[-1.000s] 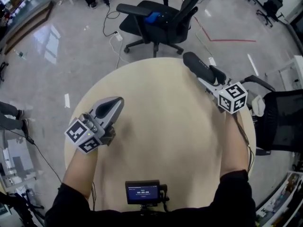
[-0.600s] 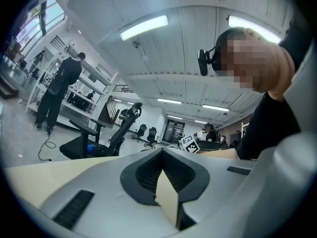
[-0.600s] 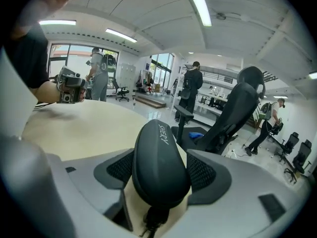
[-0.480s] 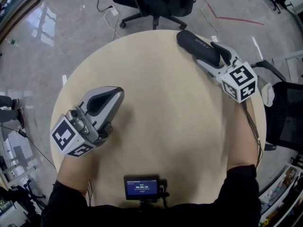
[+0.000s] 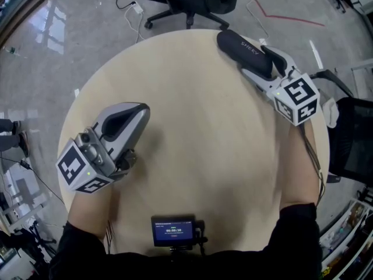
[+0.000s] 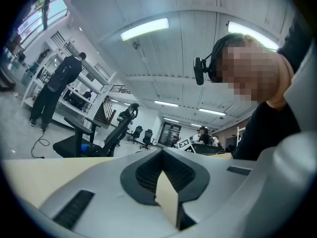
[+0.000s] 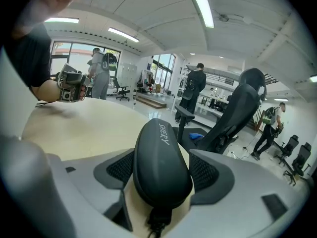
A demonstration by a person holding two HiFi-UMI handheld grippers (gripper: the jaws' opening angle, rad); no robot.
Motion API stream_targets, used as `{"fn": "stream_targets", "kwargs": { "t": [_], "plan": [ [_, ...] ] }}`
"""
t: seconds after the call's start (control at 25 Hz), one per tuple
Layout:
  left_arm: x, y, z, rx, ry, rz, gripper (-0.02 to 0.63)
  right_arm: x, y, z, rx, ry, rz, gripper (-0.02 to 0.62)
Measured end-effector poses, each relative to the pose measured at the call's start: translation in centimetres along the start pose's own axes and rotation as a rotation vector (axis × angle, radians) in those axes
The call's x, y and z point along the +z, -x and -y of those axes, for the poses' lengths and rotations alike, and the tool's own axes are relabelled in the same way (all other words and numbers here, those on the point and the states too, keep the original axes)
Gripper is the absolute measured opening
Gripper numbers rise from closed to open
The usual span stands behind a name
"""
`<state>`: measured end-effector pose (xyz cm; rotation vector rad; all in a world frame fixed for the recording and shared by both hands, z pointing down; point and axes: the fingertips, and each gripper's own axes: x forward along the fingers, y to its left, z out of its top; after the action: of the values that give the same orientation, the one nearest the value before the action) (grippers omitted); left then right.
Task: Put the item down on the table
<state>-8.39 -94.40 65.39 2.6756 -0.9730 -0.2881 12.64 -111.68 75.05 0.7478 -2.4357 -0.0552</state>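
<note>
We find the right claw [image 5: 260, 65] pinching the black case [image 5: 243, 50] near its rear end, pads on both flanks. Its long axis runs along the jaws, pointing away past the tips, above the table [image 5: 198, 127] edge. The left claw [image 5: 140, 108] is pressed together, empty.

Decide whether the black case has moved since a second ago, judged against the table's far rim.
Yes. The black case has come inward from the table's far rim; earlier its middle lay over that rim, now it lies inside.
</note>
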Motion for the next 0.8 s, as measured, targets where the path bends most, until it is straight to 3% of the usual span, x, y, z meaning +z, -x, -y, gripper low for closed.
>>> {"fn": "stream_targets", "kwargs": {
  "t": [0.16, 0.24, 0.32, 0.8],
  "plan": [
    [-0.1, 0.0, -0.2, 0.001, 0.015, 0.007, 0.0, 0.6, 0.2, -0.1, -0.007, -0.038, 0.038, 0.333],
    [0.0, 0.1, -0.1, 0.0, 0.016, 0.013, 0.0, 0.4, 0.4, -0.4, 0.004, -0.056, 0.044, 0.404],
    [0.2, 0.2, 0.1, 0.002, 0.014, 0.019, 0.0, 0.3, 0.7, -0.6, 0.006, -0.078, 0.051, 0.422],
    [5.8, 2.8, 3.5, 0.032, 0.003, 0.052, 0.0, 5.5, 9.0, -2.8, -0.02, -0.293, 0.174, 0.426]
  ]
}}
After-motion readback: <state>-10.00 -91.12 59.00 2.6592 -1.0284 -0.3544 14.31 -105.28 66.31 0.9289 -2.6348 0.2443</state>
